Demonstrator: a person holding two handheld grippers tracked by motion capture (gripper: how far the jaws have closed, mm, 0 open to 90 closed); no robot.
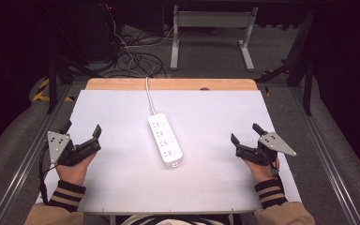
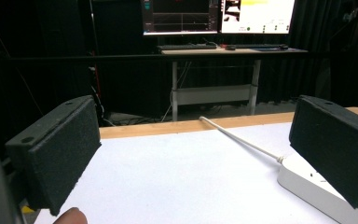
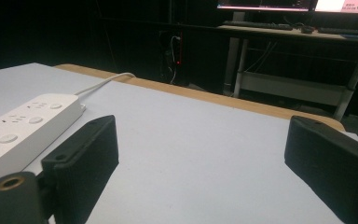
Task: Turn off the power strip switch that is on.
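A white power strip lies in the middle of the white table top, its white cable running off over the far edge. My left gripper rests at the table's left side, open, nothing between its jaws. My right gripper rests at the right side, also open and empty. The power strip sits to the right in the left gripper view, partly behind the right jaw, with its cable leading away. In the right gripper view the power strip lies at the left behind the left jaw.
A wooden strip borders the table's far edge. Beyond it stand a desk frame and loose cables on the floor. Monitors glow on a desk farther back. Metal rails run along both sides of the table.
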